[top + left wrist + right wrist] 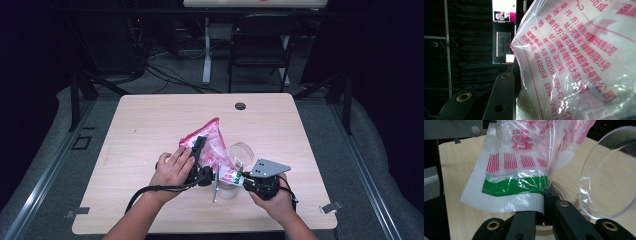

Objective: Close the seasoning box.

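Note:
A clear plastic bag (212, 142) with pink print and a green band hangs tilted over the table's middle. My left gripper (201, 144) grips the bag's upper body. In the left gripper view one black jaw shows beside the bag (579, 62), which presses against it. My right gripper (239, 178) is shut on the bag's lower edge. The right gripper view shows both jaws pinching the white hem (524, 205) just under the green band. A clear jar (227, 190) stands below the bag, its round clear lid (609, 177) tipped up beside it.
The light wooden table (150, 115) has a dark cable hole (240, 106) near its far edge. A folding chair (260, 45) and a desk leg stand on the floor behind. Cables trail from both grippers toward the near edge.

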`<state>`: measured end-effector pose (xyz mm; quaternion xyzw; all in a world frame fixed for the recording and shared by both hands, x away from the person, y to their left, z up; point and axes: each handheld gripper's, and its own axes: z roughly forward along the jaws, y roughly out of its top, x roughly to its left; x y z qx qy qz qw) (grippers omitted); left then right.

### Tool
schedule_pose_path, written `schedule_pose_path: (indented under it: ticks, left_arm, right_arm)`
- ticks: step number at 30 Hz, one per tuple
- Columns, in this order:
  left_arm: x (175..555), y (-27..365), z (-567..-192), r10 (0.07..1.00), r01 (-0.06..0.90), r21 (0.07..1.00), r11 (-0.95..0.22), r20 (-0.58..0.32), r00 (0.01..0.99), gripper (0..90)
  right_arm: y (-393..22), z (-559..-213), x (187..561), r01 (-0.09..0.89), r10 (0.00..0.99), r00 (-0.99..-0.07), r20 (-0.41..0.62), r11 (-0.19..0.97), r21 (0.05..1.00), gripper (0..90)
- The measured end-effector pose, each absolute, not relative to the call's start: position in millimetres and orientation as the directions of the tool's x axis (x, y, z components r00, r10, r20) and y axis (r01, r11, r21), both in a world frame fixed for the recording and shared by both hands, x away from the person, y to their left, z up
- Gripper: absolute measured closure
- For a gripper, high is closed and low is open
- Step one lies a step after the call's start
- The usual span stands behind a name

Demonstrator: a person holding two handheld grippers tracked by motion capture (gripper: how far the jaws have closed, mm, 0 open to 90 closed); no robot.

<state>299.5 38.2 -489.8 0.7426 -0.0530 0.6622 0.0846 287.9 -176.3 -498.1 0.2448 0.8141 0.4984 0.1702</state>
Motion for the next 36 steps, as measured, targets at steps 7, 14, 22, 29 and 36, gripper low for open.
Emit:
schedule_pose_path:
  ticks: [7,14,22,29,36]
  left_arm:
    - [300.8,38.7,-490.6,0.034,-0.197,0.057,-0.979,0.992,0.120,69.2]
    - [300.3,38.0,-488.9,0.037,-0.189,0.059,-0.980,0.992,0.117,69.2]
    - [299.6,37.3,-486.4,0.045,-0.191,0.066,-0.979,0.992,0.116,69.0]
    - [298.5,38.7,-485.5,0.043,-0.196,0.064,-0.979,0.993,0.112,68.4]
    - [297.0,38.4,-484.7,0.041,-0.203,0.061,-0.977,0.994,0.104,67.8]
  right_arm:
    - [-175.4,-498.3,287.2,0.219,0.547,-0.836,-0.037,0.395,0.892,90.0]
    - [-174.9,-498.7,287.3,0.207,0.545,-0.836,-0.059,0.414,0.886,90.0]
    - [-174.3,-501.0,288.8,0.204,0.558,-0.825,-0.086,0.437,0.876,90.0]
    - [-173.5,-503.2,290.9,0.209,0.571,-0.815,-0.100,0.451,0.868,90.0]
    - [-175.4,-504.1,292.7,0.217,0.579,-0.809,-0.100,0.453,0.865,90.0]
